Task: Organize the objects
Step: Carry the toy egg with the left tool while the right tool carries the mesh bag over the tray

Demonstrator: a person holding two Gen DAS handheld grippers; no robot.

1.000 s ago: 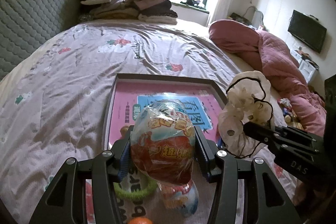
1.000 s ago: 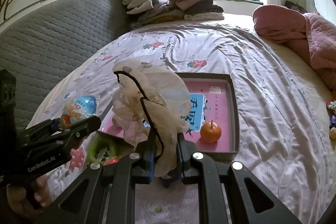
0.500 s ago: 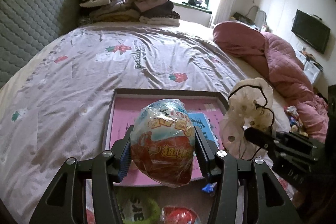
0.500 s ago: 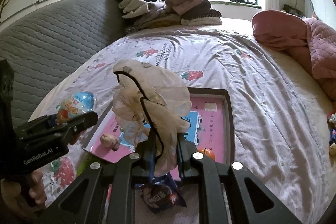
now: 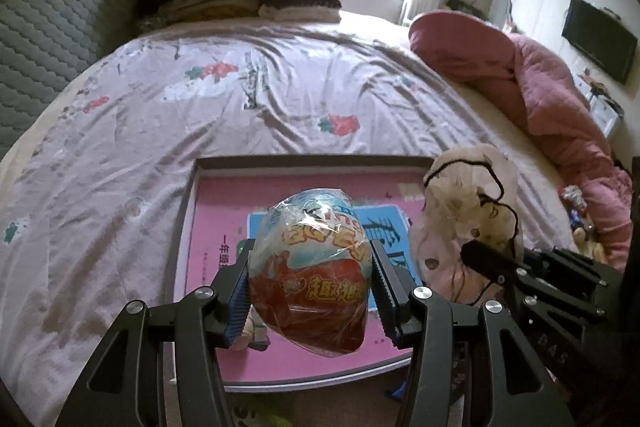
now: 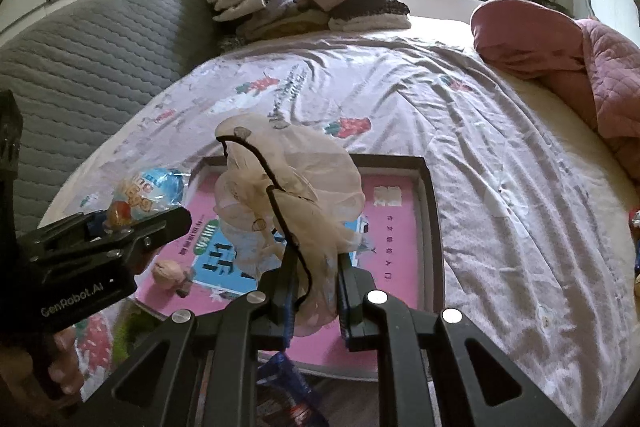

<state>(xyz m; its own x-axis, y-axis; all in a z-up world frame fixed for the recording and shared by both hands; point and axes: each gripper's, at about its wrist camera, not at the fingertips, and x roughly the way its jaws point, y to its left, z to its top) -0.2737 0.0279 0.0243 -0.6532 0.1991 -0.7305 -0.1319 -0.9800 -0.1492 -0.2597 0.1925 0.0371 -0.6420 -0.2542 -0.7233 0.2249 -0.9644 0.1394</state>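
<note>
On the floral-sheeted bed lies a pink-bottomed tray, above which the left gripper clamps a foil-wrapped toy egg and the right gripper, jaws together, pinches a cream black-trimmed scrunchie.
</note>
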